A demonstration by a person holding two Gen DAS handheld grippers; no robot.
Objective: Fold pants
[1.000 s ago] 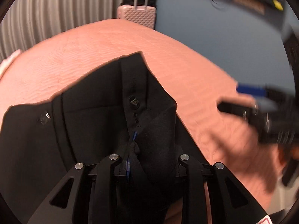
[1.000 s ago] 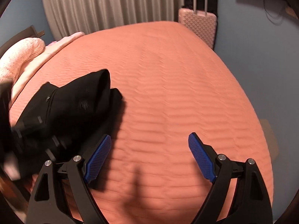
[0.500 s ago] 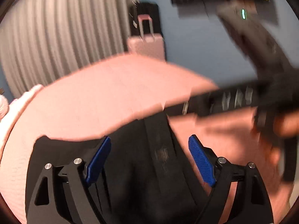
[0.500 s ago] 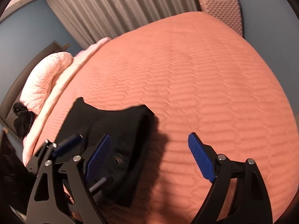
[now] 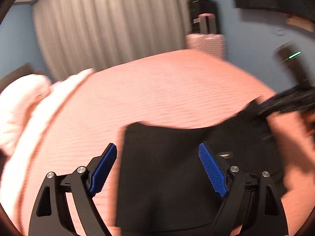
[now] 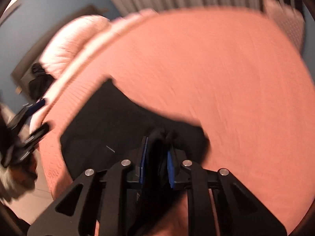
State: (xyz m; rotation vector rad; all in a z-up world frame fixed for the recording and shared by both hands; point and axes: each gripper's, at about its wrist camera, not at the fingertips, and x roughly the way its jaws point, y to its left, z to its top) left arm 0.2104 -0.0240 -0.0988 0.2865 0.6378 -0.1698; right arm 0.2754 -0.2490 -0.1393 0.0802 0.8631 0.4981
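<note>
Right gripper (image 6: pixel 156 155): jaws just closed, blue pads clamped on a bunched ridge of the black pants (image 6: pixel 110 125); cloth visibly pinched between them.
Left gripper (image 5: pixel 157 169): jaws spread wide, nothing between the pads; hovering above the pants (image 5: pixel 177 167), apparently not touching, though blur makes contact hard to rule out.
Other view of the right gripper (image 5: pixel 285 104): dark smear at the far right edge of the pants, too blurred to read the jaws from here.
Pants: lying mostly flat on the pink bedspread (image 6: pixel 216 68), near its close edge; one upper edge lifted into the right pinch.
Step in hand: probably carrying the pinched edge across to lay one half over the other.
Doing it well: keep the pinch firm; lift only enough to clear the lower layer; travel straight so the fold line stays square; bring the free left tongs down on the opposite corner to stop the cloth dragging.
Surroundings: pale pillow (image 6: pixel 69 43) at the head, grey curtain (image 5: pixel 110 23) behind, pink suitcase (image 5: pixel 205 45) beside the wall.
</note>
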